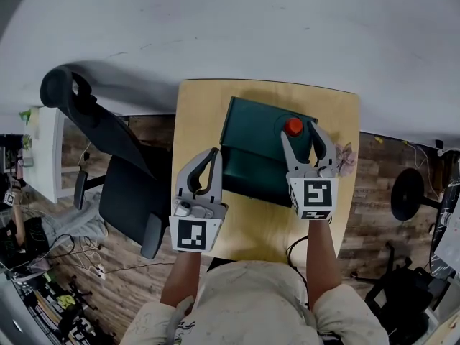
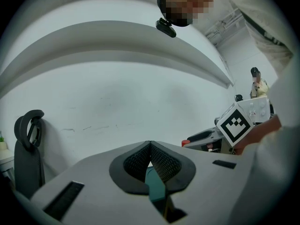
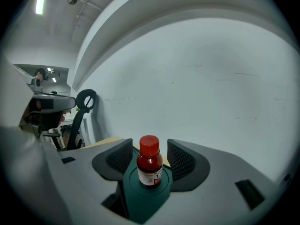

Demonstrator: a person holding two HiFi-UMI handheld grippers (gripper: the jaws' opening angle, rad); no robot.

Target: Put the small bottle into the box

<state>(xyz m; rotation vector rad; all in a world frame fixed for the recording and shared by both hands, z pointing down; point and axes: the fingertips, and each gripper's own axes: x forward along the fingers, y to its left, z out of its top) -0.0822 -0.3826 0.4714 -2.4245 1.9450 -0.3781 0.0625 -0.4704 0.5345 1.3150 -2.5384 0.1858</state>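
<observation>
Now: red-capped small bottle [image 3: 149,167] upright on box [image 1: 251,149]; right claw [image 1: 302,131] spread, left claw [image 2: 150,145] closed.

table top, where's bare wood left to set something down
Bare wood on the table: the near patch in front of the green box, and the far strip along the wall. Crowded on the right: the right gripper stands open round the small bottle, crumpled scrap beside it.

Head view: looks from overhead, steeply down, onto the whole table [image 1: 198,113]. Each gripper view sits low and close behind its own fingers [image 3: 185,161], facing the white wall [image 3: 211,78]; all three views share the green box [image 1: 251,146].
</observation>
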